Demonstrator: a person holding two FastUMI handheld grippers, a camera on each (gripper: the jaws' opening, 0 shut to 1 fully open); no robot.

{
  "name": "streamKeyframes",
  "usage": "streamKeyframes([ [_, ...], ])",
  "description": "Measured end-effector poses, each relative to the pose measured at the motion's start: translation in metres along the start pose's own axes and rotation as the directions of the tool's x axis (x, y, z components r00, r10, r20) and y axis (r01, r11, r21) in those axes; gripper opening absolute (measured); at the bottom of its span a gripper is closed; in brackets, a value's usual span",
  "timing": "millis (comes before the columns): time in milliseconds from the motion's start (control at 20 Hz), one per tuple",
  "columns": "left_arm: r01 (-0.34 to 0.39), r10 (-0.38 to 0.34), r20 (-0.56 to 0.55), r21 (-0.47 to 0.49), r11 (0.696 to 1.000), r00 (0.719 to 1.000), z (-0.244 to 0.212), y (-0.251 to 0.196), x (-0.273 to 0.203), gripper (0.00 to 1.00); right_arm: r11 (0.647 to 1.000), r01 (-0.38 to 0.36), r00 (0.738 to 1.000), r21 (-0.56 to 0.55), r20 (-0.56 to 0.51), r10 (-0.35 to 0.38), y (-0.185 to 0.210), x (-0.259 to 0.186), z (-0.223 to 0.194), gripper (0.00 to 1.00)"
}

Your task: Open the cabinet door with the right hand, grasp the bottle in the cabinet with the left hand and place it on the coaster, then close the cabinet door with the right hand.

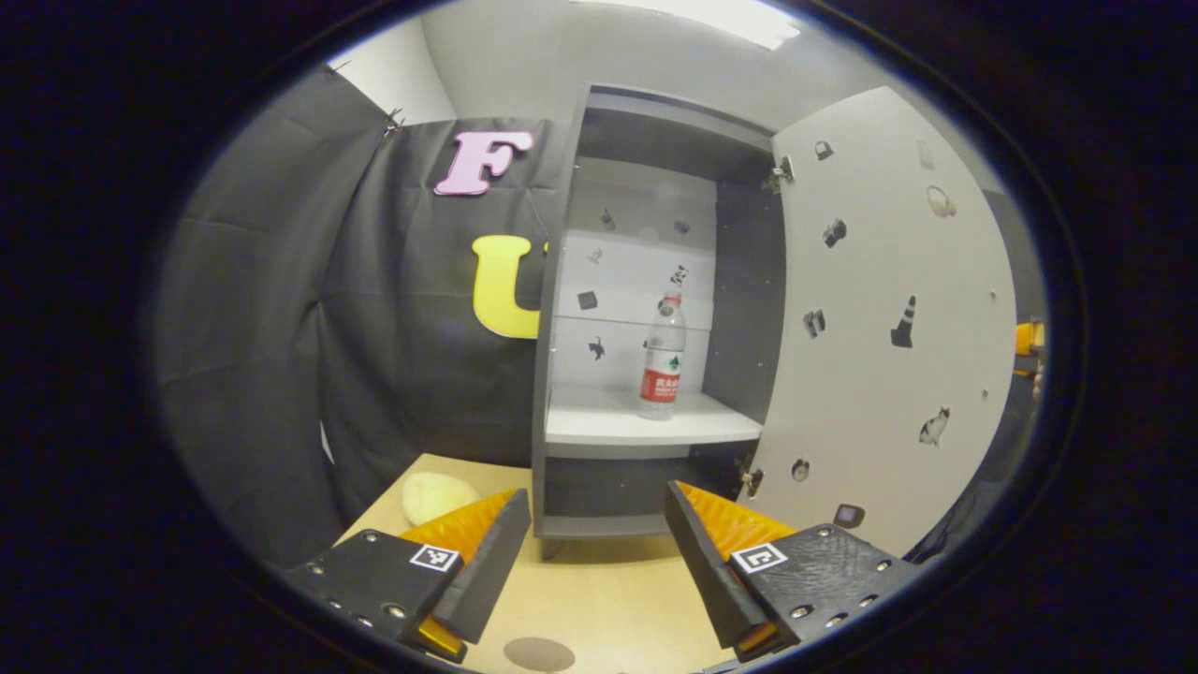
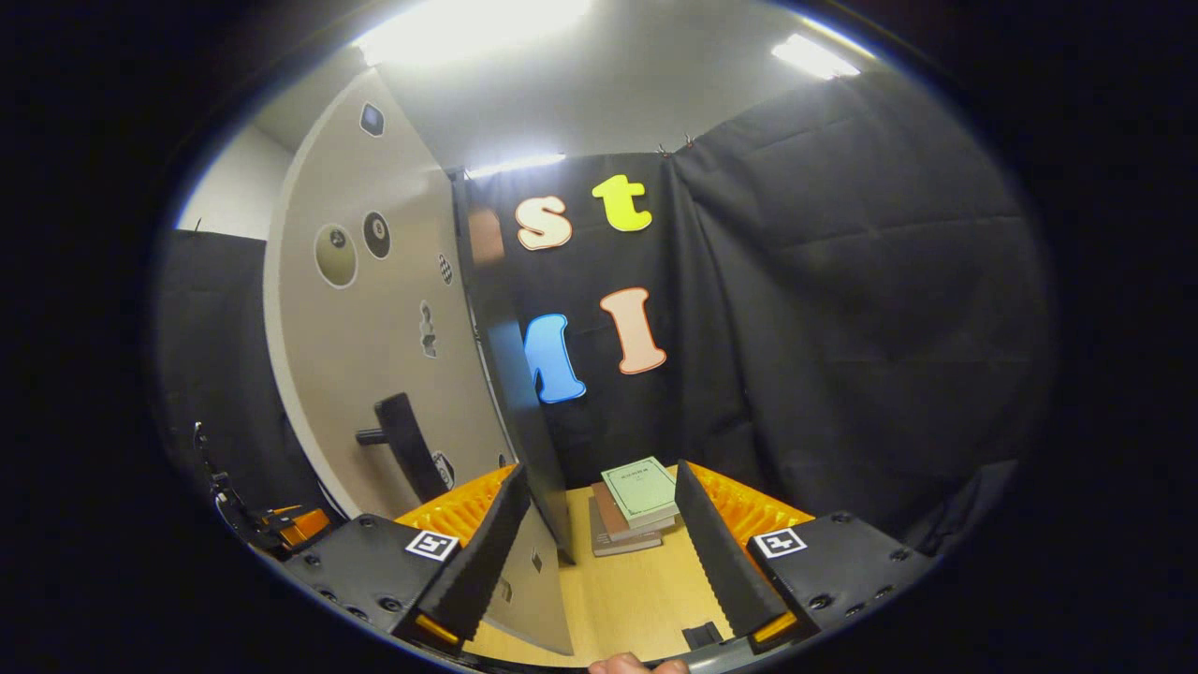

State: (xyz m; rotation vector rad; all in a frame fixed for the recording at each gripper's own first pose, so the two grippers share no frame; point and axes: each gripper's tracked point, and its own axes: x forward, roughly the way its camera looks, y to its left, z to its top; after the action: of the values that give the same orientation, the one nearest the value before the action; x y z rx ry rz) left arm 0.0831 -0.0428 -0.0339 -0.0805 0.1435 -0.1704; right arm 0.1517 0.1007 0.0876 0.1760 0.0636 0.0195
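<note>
At the bottom of the left gripper view, the left hand-held gripper (image 1: 597, 552) has its two fingers spread wide with nothing between them, hovering above the pale wooden worktop (image 1: 608, 599) and aimed straight at the tall grey cabinet (image 1: 560, 309) ahead. Beyond its fingertips, the clear plastic water bottle with a red label and red cap (image 1: 663, 360) stands upright on the white shelf (image 1: 646, 426) inside the cabinet, towards the shelf's right side and well apart from the gripper. To the right of it, the off-white cabinet door dotted with small stickers (image 1: 889, 309) is swung fully open. Just below the gripper, a round brown coaster (image 1: 538, 653) lies flat on the worktop with nothing on it, and a pale rounded object (image 1: 438, 494) sits near the worktop's far left edge. In the right gripper view, the right hand-held gripper (image 2: 599, 543) likewise has its fingers parted and empty; it hangs just beside the free edge of the open door (image 2: 374, 309), whose dark handle (image 2: 404, 447) juts out a little to the left, apart from the fingers. Farther off, a small stack of books with a green one on top (image 2: 636, 501) rests on the worktop. Judging by this, the opening of the door is done; the grasp of the bottle has not yet begun, and carrying it to the coaster and closing the door are both left to do.
</note>
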Motion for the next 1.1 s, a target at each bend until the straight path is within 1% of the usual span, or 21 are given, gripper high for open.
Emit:
streamKeyframes([
  [50, 0.017, -0.017, 0.014, -0.001, 1.0, 1.0, 0.009, -0.005, 0.011, 0.89, 1.0, 0.005, 1.0, 0.002, 0.006, -0.005, -0.002, 0.007, 0.004, 0.92],
  [100, 0.029, -0.029, 0.028, 0.006, 1.0, 0.999, 0.02, -0.01, 0.022, 0.9, 1.0, 0.008, 1.0, 0.009, 0.01, -0.008, -0.003, 0.015, 0.006, 0.98],
  [150, 0.035, -0.036, 0.044, 0.018, 0.999, 0.998, 0.03, -0.013, 0.035, 0.9, 1.0, 0.02, 1.0, 0.018, 0.01, -0.02, -0.007, 0.022, 0.009, 0.92],
  [200, 0.047, -0.048, 0.059, 0.032, 0.998, 0.997, 0.041, -0.018, 0.049, 0.9, 0.999, 0.031, 0.999, 0.025, 0.014, -0.032, -0.013, 0.03, 0.013, 0.98],
  [250, 0.063, -0.066, 0.071, 0.05, 0.997, 0.995, 0.051, -0.026, 0.064, 0.87, 0.999, 0.034, 0.999, 0.031, 0.022, -0.034, -0.015, 0.035, 0.017, 0.98],
  [350, 0.085, -0.092, 0.101, 0.073, 0.994, 0.991, 0.068, -0.038, 0.096, 0.87, 0.999, 0.028, 0.999, 0.03, 0.03, -0.029, -0.017, 0.047, 0.021, 0.98],
  [400, 0.084, -0.092, 0.112, 0.073, 0.994, 0.99, 0.075, -0.042, 0.11, 0.89, 0.999, 0.03, 0.999, 0.019, 0.027, -0.03, -0.019, 0.054, 0.02, 0.98],
  [500, 0.094, -0.102, 0.129, 0.069, 0.993, 0.986, 0.085, -0.052, 0.142, 0.9, 0.999, 0.034, 0.999, -0.007, 0.024, -0.034, -0.024, 0.066, 0.021, 0.98],
  [550, 0.108, -0.116, 0.133, 0.068, 0.992, 0.984, 0.086, -0.059, 0.159, 0.87, 0.999, 0.032, 0.999, -0.014, 0.022, -0.031, -0.026, 0.072, 0.021, 0.98],
  [650, 0.131, -0.138, 0.131, 0.066, 0.989, 0.982, 0.086, -0.07, 0.192, 0.87, 1.0, 0.015, 1.0, -0.015, 0.021, -0.015, -0.02, 0.08, 0.019, 0.98],
  [800, 0.166, -0.173, 0.097, 0.07, 0.984, 0.98, 0.074, -0.082, 0.24, 0.87, 0.999, 0.023, 1.0, -0.038, 0.022, -0.022, -0.022, 0.09, 0.015, 0.98],
  [1000, 0.2, -0.204, 0.05, 0.087, 0.976, 0.978, 0.056, -0.096, 0.281, 0.87, 0.997, 0.027, 1.0, -0.075, -0.006, -0.028, -0.022, 0.096, 0.003, 0.98],
  [1050, 0.203, -0.207, 0.039, 0.09, 0.975, 0.977, 0.052, -0.099, 0.295, 0.9, 0.996, 0.026, 1.0, -0.081, -0.01, -0.027, -0.022, 0.096, 0.0, 0.98],
  [1100, 0.197, -0.2, 0.023, 0.1, 0.975, 0.98, 0.049, -0.099, 0.305, 0.89, 0.995, 0.031, 0.999, -0.09, -0.014, -0.032, -0.023, 0.097, -0.003, 0.98],
])
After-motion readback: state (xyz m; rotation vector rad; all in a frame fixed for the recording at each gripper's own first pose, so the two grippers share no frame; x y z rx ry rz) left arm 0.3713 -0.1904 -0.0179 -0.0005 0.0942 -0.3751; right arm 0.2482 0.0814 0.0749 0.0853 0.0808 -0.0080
